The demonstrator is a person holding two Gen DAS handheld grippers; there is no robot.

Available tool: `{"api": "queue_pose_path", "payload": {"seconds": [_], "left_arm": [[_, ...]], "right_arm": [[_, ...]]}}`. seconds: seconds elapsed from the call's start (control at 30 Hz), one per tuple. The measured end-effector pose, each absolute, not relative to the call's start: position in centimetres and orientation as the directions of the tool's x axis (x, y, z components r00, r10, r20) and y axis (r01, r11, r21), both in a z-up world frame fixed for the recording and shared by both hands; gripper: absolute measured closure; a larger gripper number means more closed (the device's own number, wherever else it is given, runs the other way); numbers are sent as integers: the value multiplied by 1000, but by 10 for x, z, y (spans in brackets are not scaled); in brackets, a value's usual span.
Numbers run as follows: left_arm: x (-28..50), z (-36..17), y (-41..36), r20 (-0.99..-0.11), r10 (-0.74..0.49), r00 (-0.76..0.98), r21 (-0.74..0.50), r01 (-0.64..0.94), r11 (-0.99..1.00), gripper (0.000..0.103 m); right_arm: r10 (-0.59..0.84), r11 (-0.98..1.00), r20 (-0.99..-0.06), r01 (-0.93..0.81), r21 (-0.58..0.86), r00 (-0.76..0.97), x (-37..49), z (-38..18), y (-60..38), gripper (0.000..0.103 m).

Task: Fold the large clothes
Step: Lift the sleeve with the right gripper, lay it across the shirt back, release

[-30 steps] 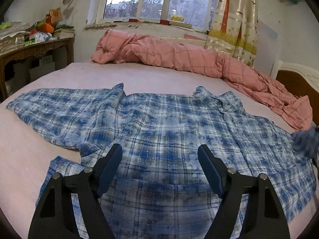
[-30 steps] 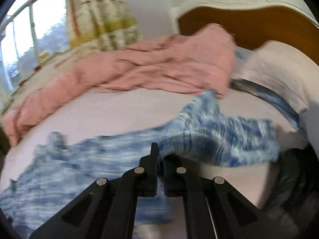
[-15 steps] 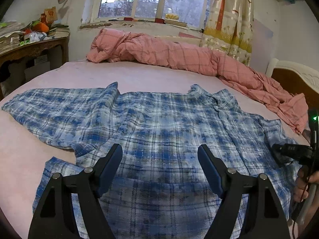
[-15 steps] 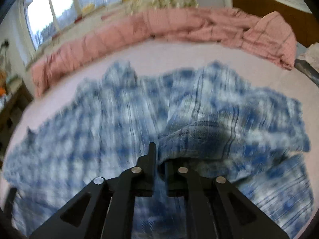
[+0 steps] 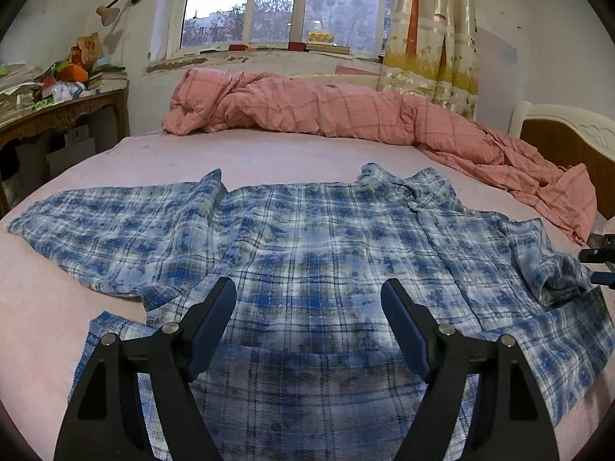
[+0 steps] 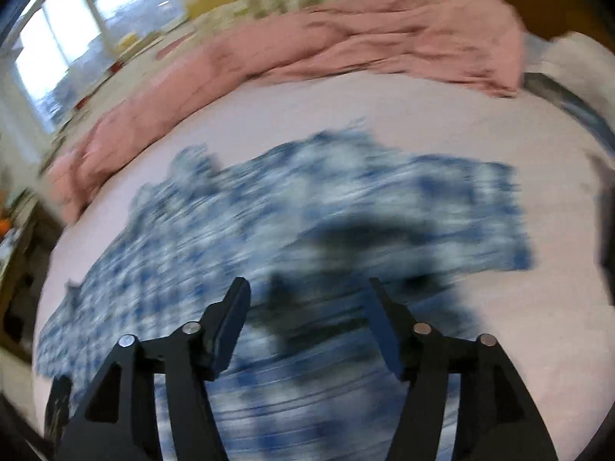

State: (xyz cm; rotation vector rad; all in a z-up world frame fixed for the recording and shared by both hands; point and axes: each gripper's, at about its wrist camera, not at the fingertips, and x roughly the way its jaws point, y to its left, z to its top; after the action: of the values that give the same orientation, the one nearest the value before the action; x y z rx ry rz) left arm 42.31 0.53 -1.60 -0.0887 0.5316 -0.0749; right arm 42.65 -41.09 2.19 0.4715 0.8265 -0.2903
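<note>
A blue and white plaid shirt (image 5: 315,246) lies spread on the pink bed, collar toward the far right, one sleeve stretched out to the left. Its right sleeve (image 5: 553,272) lies folded in over the body in a loose bunch. My left gripper (image 5: 307,299) hovers open above the shirt's lower part, nothing between its fingers. In the blurred right wrist view my right gripper (image 6: 307,292) is over the shirt (image 6: 269,223), its jaws opening with no cloth between them. A black piece of the right gripper (image 5: 599,257) shows at the left wrist view's right edge.
A rumpled pink checked duvet (image 5: 346,115) runs along the far side of the bed (image 5: 46,307) under the window. A cluttered wooden desk (image 5: 57,111) stands at the left. The brown and white headboard (image 5: 569,138) is at the right.
My right gripper carried the right sleeve in over the shirt's body, let it go and opened. The sleeve now rests bunched on the shirt. The left gripper stayed put.
</note>
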Motion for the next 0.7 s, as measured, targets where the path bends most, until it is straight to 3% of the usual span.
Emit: {"api": "queue_pose_path", "payload": {"seconds": [0.23, 0.6, 0.7], "left_arm": [[418, -15, -6, -482, -77, 873, -46, 63, 997, 26], [417, -16, -11, -477, -57, 877, -9, 61, 998, 25], [416, -16, -12, -470, -57, 881, -1, 64, 998, 25]], "right_arm": [[-102, 584, -810, 694, 421, 577, 394, -17, -527, 38], [-281, 687, -831, 705, 175, 480, 421, -33, -553, 38], [-288, 714, -828, 684, 149, 481, 429, -33, -549, 49]]}}
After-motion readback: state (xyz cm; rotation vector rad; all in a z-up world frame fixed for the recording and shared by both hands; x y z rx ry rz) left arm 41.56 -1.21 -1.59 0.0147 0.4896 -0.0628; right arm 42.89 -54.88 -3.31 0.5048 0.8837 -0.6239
